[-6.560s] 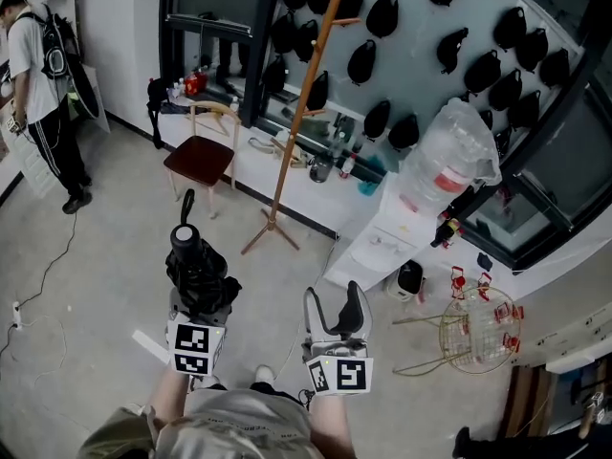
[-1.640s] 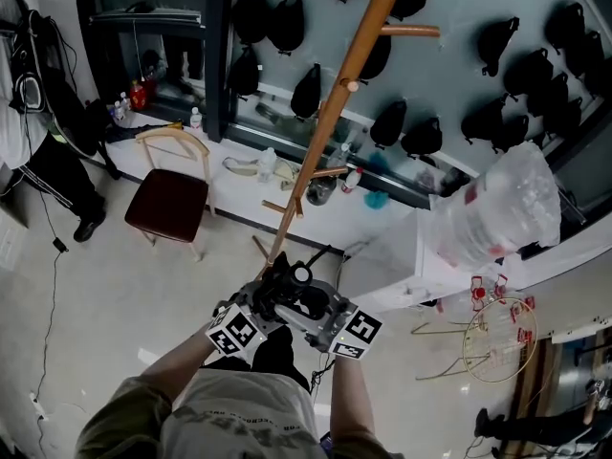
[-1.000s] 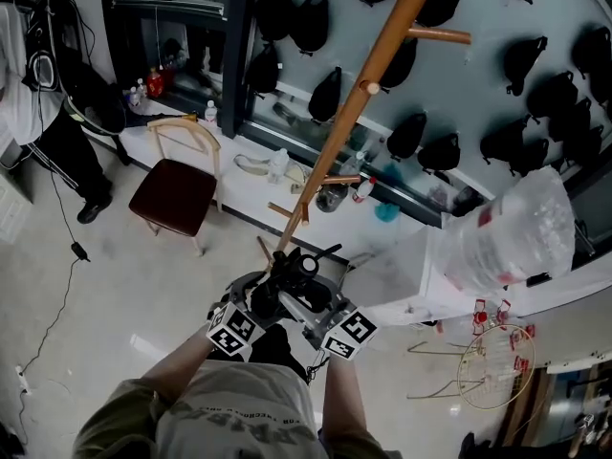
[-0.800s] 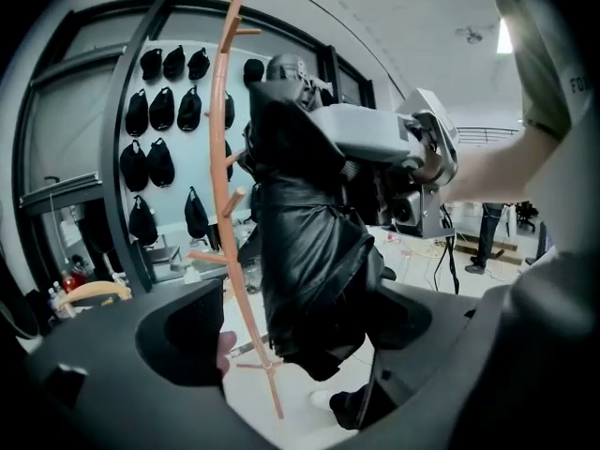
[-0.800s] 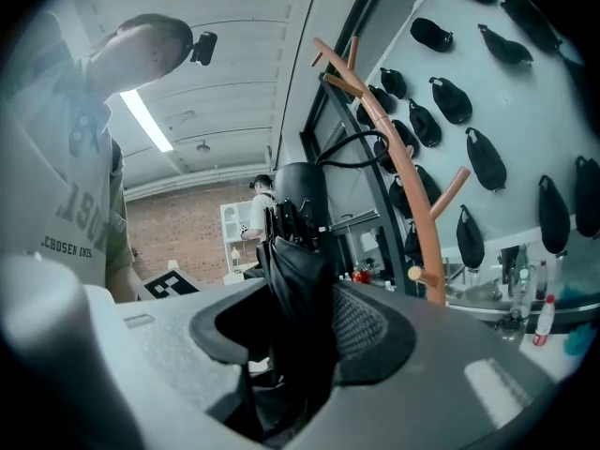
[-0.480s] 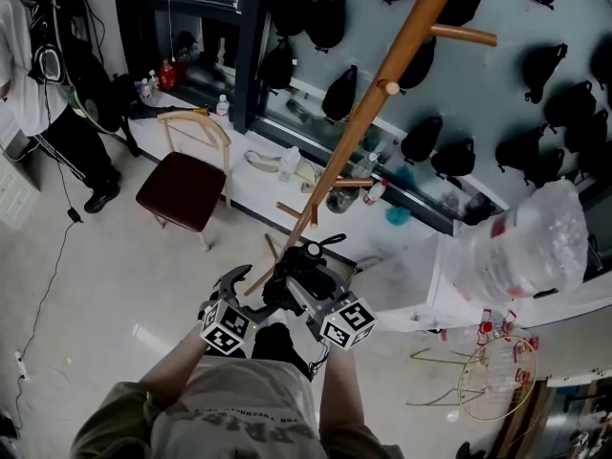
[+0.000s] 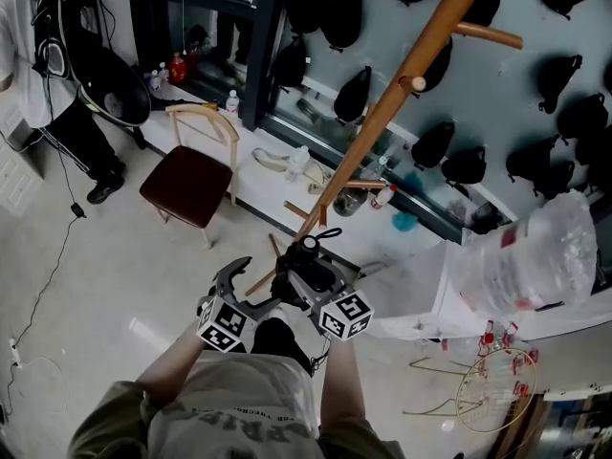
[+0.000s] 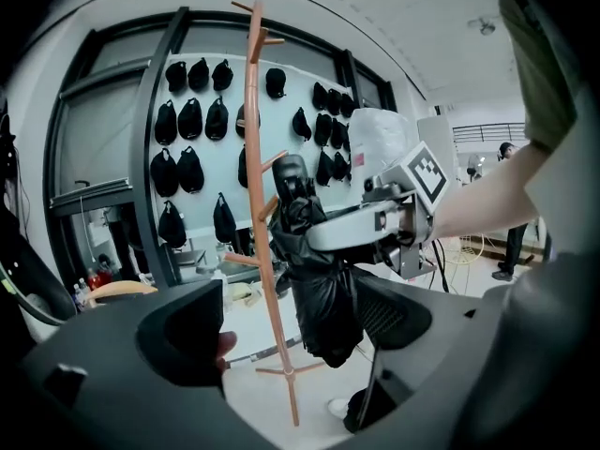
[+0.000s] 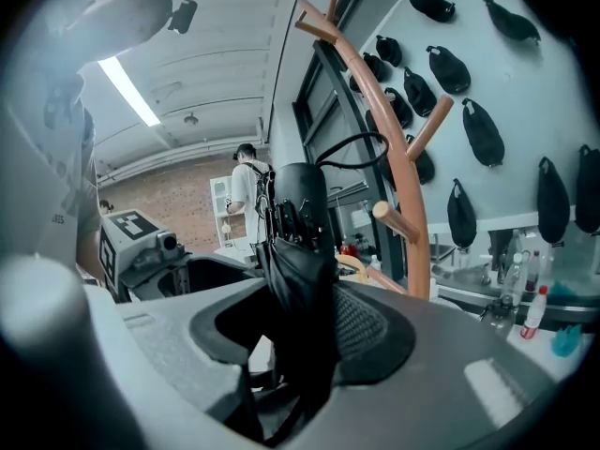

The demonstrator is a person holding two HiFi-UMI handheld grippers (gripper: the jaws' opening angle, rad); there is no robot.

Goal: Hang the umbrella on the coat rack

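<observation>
Right gripper (image 9: 302, 337) has its jaws partly closed and clamped on the folded black umbrella (image 9: 296, 242). The umbrella stands upright, with its strap loop (image 9: 354, 150) up near the pole of the wooden coat rack (image 7: 381, 124), close above a peg (image 9: 394, 219). Left gripper (image 7: 239, 289) waits just beside it, jaws wide apart and empty.

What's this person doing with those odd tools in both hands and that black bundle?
A person holds a two-fingered gripper in each hand and is working on hanging a folded black umbrella on the wooden coat rack. The right gripper is clamped on the umbrella and holds it upright, close to the rack's pole. The left gripper is open and empty beside it. The umbrella is not hung yet.
</observation>
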